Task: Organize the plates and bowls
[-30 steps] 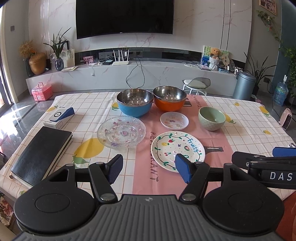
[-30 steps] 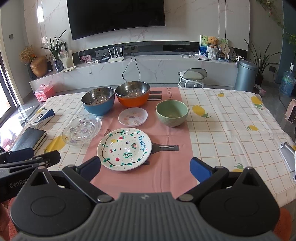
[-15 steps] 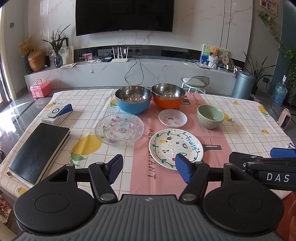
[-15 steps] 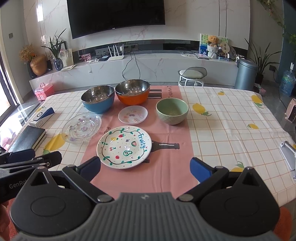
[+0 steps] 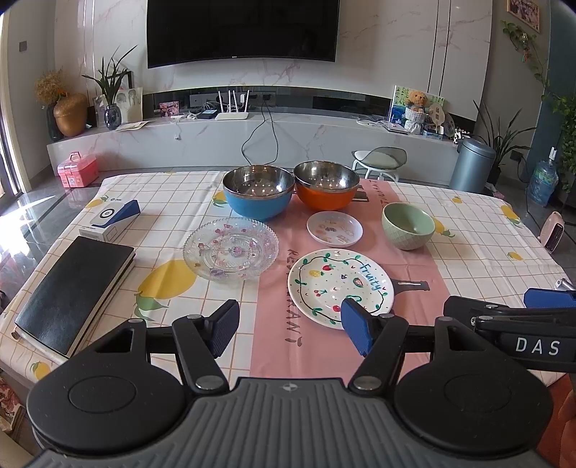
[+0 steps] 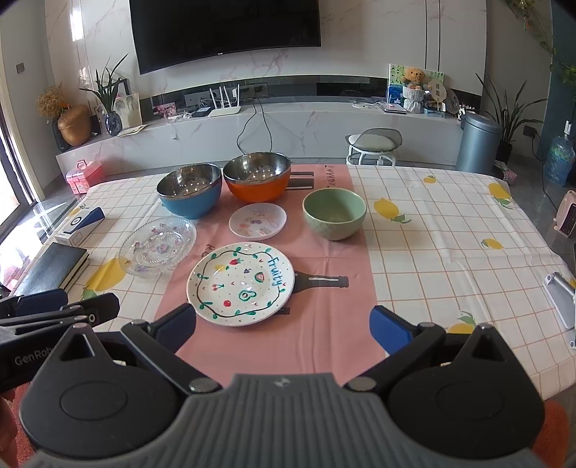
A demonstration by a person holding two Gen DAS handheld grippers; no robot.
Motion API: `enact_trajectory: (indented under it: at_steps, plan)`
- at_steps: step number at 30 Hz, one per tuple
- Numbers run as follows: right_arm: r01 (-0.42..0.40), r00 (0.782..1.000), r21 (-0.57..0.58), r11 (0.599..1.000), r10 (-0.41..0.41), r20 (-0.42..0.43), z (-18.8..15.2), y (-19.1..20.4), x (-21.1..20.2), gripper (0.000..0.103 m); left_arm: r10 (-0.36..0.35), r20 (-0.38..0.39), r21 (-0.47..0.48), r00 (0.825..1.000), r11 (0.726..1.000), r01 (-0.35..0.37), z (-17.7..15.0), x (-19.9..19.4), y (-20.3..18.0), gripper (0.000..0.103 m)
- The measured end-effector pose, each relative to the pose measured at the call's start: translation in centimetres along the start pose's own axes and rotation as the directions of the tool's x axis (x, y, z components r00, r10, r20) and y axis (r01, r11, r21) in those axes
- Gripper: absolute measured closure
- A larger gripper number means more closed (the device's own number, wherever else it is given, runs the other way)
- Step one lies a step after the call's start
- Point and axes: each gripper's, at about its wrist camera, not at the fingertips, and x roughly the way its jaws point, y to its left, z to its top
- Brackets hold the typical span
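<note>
Table (image 5: 468,237) nearer, fruit plate (image 5: 334,280) rim partly hidden

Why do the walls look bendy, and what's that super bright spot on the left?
Left wrist view: the fisheye lens curves the TV and walls; sunlight glares white off the floor beside the table. Right wrist view: same bending, and glare by the window. The steel bowls shine with reflections; everything stays sharp.

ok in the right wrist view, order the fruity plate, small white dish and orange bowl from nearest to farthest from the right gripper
1. Fruity plate: nearest, just ahead of the right gripper, toward its left finger.
2. Small white dish: mid-table, behind the plate.
3. Orange bowl: farthest, at the far edge beside the blue bowl.
</note>
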Motion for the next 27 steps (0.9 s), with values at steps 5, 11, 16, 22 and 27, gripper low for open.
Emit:
enact_trajectory:
  at_steps: [5,11,16,22,27]
  plan:
    - [0.000,1.000,0.000,1.000,0.000,0.000,0.02,0.01,-0.02,0.002,0.000,0.000,0.000,1.000,1.000,0.000,-0.09,0.00,-0.06,0.026]
    - [0.000,1.000,0.000,1.000,0.000,0.000,0.02,0.01,-0.02,0.002,-0.001,-0.001,-0.001,1.000,1.000,0.001,-0.08,0.01,-0.06,0.026]
    - [-0.001,1.000,0.000,1.000,0.001,-0.001,0.02,0.02,-0.03,0.002,-0.001,-0.001,-0.002,1.000,1.000,0.001,-0.14,-0.01,-0.19,0.026]
    - [-0.001,1.000,-0.001,1.000,0.001,-0.003,0.01,0.05,0.07,0.002,-0.001,-0.002,-0.001,1.000,1.000,0.001,-0.13,-0.01,-0.17,0.026]
    - [0.000,1.000,-0.004,1.000,0.000,-0.010,-0.01,0.19,0.27,0.002,-0.002,-0.003,-0.003,1.000,1.000,0.002,-0.20,-0.03,-0.27,0.026]
